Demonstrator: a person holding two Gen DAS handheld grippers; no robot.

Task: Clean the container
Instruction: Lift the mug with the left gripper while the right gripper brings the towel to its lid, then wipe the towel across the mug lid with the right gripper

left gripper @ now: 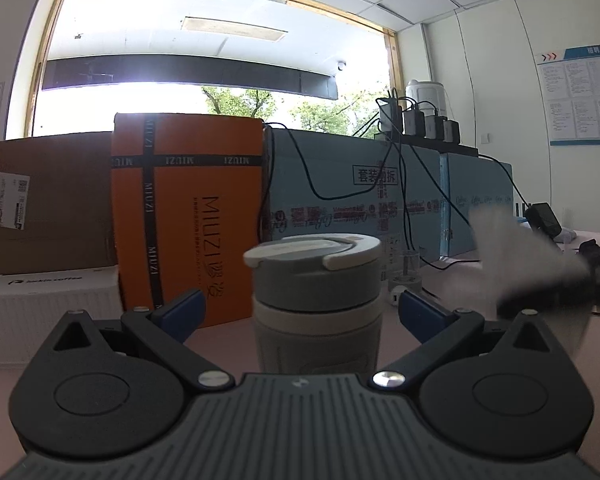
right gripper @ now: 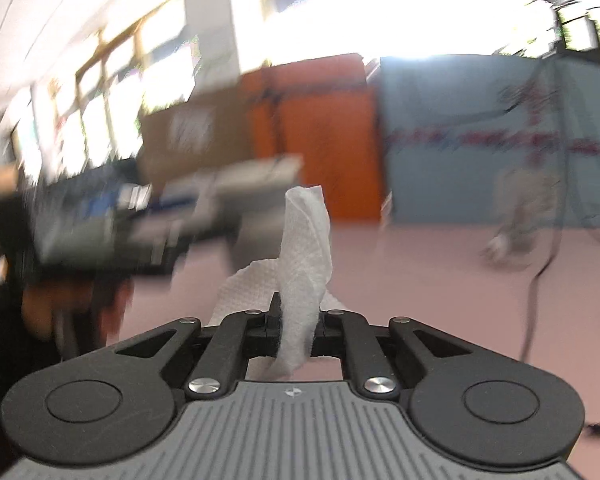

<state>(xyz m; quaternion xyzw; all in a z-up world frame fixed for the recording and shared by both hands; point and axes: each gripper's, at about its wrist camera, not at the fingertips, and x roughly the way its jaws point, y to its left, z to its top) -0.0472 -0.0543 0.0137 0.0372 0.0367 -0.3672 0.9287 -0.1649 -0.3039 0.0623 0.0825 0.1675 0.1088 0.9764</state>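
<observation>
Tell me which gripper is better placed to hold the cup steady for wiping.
Left. Its gripper is open with the cup standing between its fingers, untouched. The right gripper is already shut on the tissue, so it would do the wiping.

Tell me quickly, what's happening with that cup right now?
Left gripper open around lidded cup, not touching. Right gripper shut on paper towel. Nothing in the way.

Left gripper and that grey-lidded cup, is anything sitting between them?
Nothing visible. The left gripper is open, and the cup stands upright on the pink table right between its blue fingertips, with clear gaps either side. The orange box stands behind the cup.
</observation>
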